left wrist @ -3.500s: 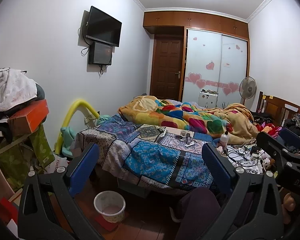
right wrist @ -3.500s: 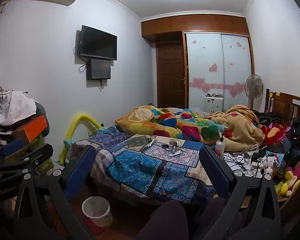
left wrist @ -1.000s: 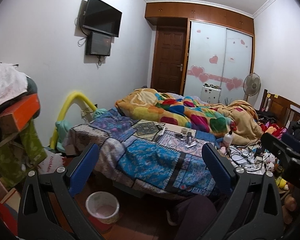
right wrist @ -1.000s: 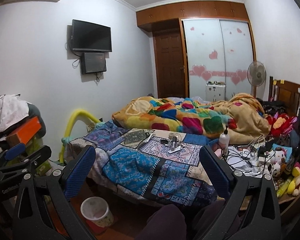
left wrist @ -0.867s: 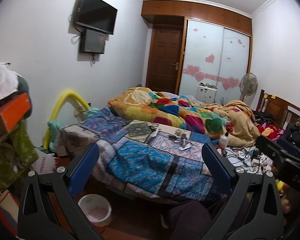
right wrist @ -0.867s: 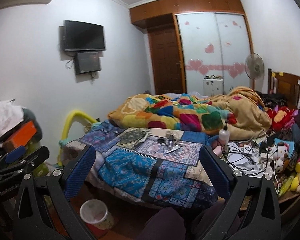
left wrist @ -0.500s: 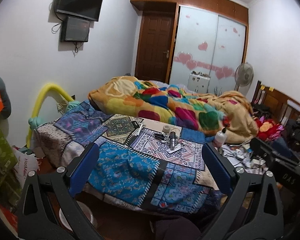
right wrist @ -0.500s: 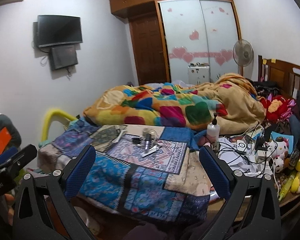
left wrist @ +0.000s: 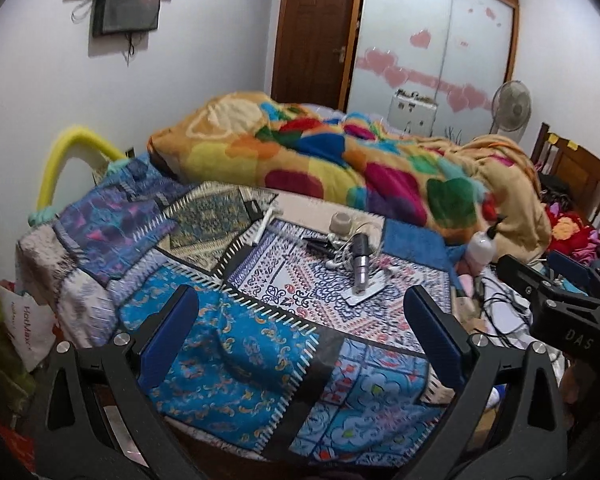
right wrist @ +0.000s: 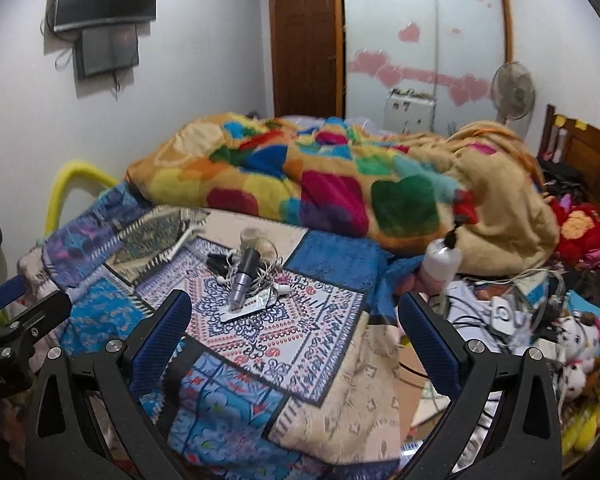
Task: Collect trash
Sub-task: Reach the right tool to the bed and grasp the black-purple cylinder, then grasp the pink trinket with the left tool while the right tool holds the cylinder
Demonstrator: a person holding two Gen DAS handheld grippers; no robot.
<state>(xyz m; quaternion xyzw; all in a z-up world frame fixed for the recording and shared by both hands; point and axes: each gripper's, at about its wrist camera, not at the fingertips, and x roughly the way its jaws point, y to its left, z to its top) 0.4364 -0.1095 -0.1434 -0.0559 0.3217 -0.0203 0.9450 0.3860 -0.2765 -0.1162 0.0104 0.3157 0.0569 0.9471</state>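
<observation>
Left gripper (left wrist: 300, 332): fingers spread, empty, above the bed's patchwork quilt (left wrist: 236, 344). Right gripper (right wrist: 296, 328): fingers spread, empty. Clutter pile (right wrist: 248, 272): cables, small cylinder, on quilt ahead.

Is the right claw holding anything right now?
No, the right claw is wide open with nothing between its blue pads, only the patchwork bedspread beyond.
</observation>
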